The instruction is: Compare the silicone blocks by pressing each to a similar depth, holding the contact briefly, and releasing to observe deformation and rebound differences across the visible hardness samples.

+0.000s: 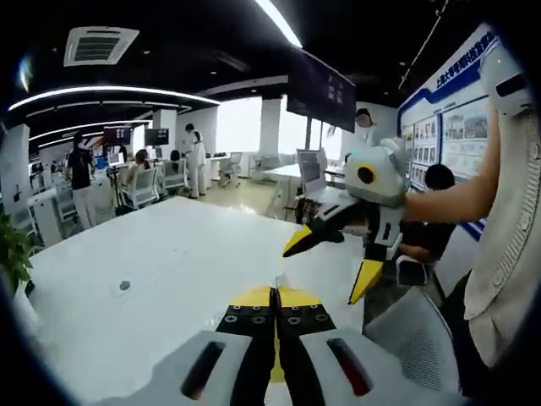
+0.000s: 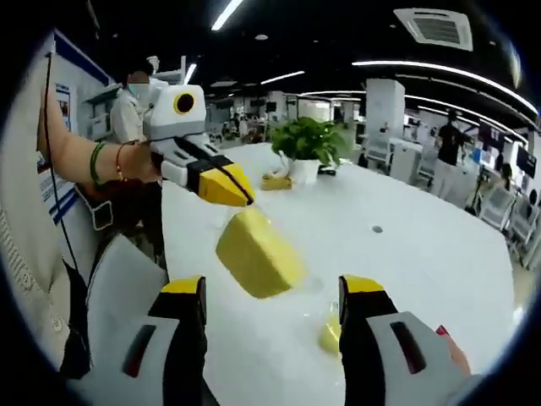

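Here the left gripper (image 2: 221, 184) fingers pinch a yellow block (image 2: 258, 253), seemingly midair, between the right gripper's (image 2: 270, 309) spread fingers.

My left gripper view skims low over the white table (image 1: 152, 262) toward the office; my right faces back (both catch that table).

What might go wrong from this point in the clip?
1. The yellow block hangs tilted above the table at the tip of the shut left tool. Whether it is gripped is unclear, so it may drop and bounce toward the table edge.
2. The open right tool waits nearby. Pressing an unsupported block would likely spoil the depth comparison.
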`<state>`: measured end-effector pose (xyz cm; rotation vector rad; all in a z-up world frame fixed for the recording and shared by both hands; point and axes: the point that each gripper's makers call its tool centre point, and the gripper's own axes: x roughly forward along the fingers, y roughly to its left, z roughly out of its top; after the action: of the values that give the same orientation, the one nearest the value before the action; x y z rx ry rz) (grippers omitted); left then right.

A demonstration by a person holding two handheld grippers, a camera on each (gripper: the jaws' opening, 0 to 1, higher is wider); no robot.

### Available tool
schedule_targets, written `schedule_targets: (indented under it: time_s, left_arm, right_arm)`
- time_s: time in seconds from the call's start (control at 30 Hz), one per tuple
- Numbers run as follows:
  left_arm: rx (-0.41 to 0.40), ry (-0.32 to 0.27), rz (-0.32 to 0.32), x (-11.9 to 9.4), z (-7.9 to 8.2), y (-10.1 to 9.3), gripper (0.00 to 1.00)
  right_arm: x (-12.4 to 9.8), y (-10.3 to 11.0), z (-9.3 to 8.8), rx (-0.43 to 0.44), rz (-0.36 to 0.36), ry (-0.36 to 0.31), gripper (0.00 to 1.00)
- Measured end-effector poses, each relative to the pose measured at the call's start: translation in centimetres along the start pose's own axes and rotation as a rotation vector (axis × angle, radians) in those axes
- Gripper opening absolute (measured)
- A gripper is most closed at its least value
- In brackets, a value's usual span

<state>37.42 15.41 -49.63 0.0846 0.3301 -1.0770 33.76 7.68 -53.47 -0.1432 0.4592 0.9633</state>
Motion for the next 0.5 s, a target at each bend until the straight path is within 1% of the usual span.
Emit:
schedule_targets:
  time_s: [0.03, 0.07, 0.1, 0.13, 0.17, 0.2, 0.23, 0.3, 0.33, 0.4, 0.43, 0.5]
  left_arm:
    - [-0.012, 0.007, -0.001, 0.2, -0.4, 0.3, 0.00]
    - [-0.014, 0.006, 0.006, 0.3, -0.6, 0.8, 0.00]
    - [-0.043, 0.011, 0.015, 0.6, -1.2, 1.5, 0.00]
    - [-0.074, 0.014, 0.014, 0.7, -1.6, 1.8, 0.00]
    - [-0.069, 0.012, 0.024, 1.0, -2.1, 2.4, 0.00]
    - [-0.074, 0.018, 0.029, 1.1, -2.5, 2.7, 0.00]
    - [-0.101, 0.024, 0.030, 1.3, -3.2, 3.0, 0.00]
    - [-0.110, 0.033, 0.038, 1.5, -4.1, 3.6, 0.00]
    - [-0.135, 0.040, 0.029, 1.6, -4.8, 3.7, 0.00]
    - [-0.181, 0.032, 0.004, 1.6, -5.6, 3.5, 0.00]
    - [-0.221, 0.027, -0.021, 1.7, -5.9, 3.2, 0.00]
    - [-0.288, 0.013, -0.091, 1.8, -6.4, 2.6, 0.00]
  right_arm:
    - [-0.3, -0.1, -0.4, 0.022, -0.016, -0.005, 0.63]
    - [-0.9, -0.1, -1.0, 0.064, -0.039, -0.008, 0.67]
    - [-1.2, -0.3, -1.4, 0.090, -0.061, -0.014, 0.69]
    - [-1.8, -0.4, -1.9, 0.125, -0.085, -0.025, 0.71]
    - [-2.2, -0.5, -2.2, 0.145, -0.105, -0.025, 0.74]
    - [-2.8, -0.8, -2.8, 0.167, -0.149, -0.030, 0.76]
    - [-3.2, -0.8, -3.2, 0.181, -0.167, -0.027, 0.79]
    - [-4.1, -0.6, -4.1, 0.237, -0.200, -0.029, 0.83]
    - [-4.4, -0.4, -4.4, 0.253, -0.211, -0.026, 0.84]
    - [-5.0, 0.0, -4.8, 0.295, -0.221, -0.039, 0.84]
    - [-5.4, 0.2, -5.2, 0.308, -0.231, -0.033, 0.84]
    - [-6.0, 0.3, -5.8, 0.318, -0.255, -0.018, 0.83]
